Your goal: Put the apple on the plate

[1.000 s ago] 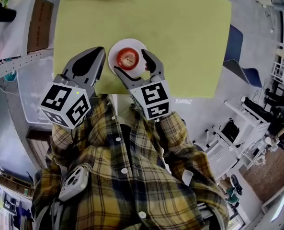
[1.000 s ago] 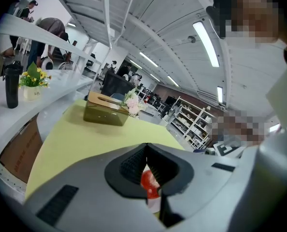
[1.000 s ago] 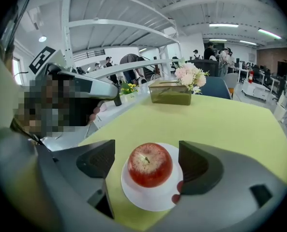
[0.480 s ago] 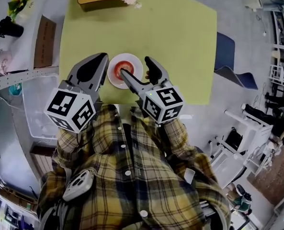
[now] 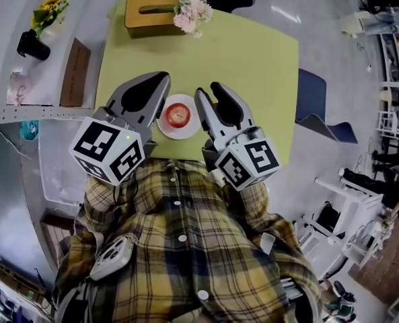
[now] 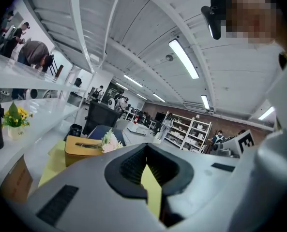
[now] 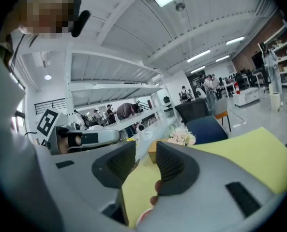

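The apple (image 5: pixel 178 116) is seen resting on the white plate (image 5: pixel 180 135), roughly at its centre. The plate is set at the 6 o'clock edge of the yellow-green table (image 5: pixel 253 66), just in front of the person. From the plate, a wooden tissue box (image 5: pixel 149 9) and a bunch of pale flowers (image 5: pixel 194 9) are found well apart at 12 o'clock.

The left gripper (image 5: pixel 157 83) is held at the plate's 9 o'clock, near its rim but clear of it. In the left gripper view (image 6: pixel 146 151) its jaws are pressed together at the tips, with nothing caught between them. The right gripper (image 5: pixel 210 93) is held at the plate's 3 o'clock, clear of the apple. In the right gripper view (image 7: pixel 144 153) its jaws stand at a narrow gap. They have just been closing, and only bare table is seen through the gap, so nothing is gripped.

The placing step is judged to be done: the fruit is released and neither tool is in contact with it. What remains is judged to be only the withdrawal. Both grippers need to be drawn toward 6 o'clock and away from the rim, without the plate being nudged or the apple being set rolling.
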`<state>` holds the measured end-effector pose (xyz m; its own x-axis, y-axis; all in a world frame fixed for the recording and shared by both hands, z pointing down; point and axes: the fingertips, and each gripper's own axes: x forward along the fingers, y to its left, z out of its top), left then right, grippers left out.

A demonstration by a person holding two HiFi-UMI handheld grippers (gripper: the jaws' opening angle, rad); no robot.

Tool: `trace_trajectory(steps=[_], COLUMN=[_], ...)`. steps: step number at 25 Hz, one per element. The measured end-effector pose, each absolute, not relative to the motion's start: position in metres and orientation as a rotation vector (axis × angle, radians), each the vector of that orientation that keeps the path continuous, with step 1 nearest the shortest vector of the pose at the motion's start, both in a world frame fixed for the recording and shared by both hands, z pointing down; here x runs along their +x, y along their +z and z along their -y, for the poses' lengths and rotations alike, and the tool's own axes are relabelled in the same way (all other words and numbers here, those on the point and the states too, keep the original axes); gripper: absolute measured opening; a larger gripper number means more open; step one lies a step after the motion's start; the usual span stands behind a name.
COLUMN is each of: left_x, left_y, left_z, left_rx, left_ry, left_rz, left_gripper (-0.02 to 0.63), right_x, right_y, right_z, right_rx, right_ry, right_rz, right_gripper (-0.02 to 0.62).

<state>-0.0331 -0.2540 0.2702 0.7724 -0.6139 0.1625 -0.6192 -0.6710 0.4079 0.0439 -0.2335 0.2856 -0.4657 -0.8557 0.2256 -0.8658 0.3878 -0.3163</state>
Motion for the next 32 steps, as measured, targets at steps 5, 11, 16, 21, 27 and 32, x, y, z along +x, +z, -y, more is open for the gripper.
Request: trace_trajectory(steps=[5,11,16,21,27,32], left_x=[-0.043,-0.039,-0.033,-0.034,-0.036,-0.037], left_y=[0.254,0.243,0.241,0.245,0.252,0.254], left_z=[0.260,0.262,0.259,0.257,0.259,0.264], left_rx=[2.552,2.577,2.592,2.580,2.561,2.546], left_ry=[0.008,-0.028,-0.040,-0.038,-0.025,-0.025], left_rz=[0.954,0.949,0.929,0.926,0.914,0.926], left_gripper=[0.008,0.008,0.008,0.008,0.008,0.008], right_x=[0.045,0.042,0.048,0.049,0.045,0.046], right_y=[0.246,0.232,0.231,0.231,0.238,0.244], right_z=[0.239,0.238,0.233,0.235,0.239,0.241], right_rx=[1.694,1.668,1.639,1.634,1.621,1.620], right_ry=[0.392,0.385,0.408,0.434,0.461,0.484], right_rz=[2.616,2.646,2.648,2.655,2.635,2.617], right_gripper=[0.028,-0.003,-0.003,-0.003,-0.005,-0.005])
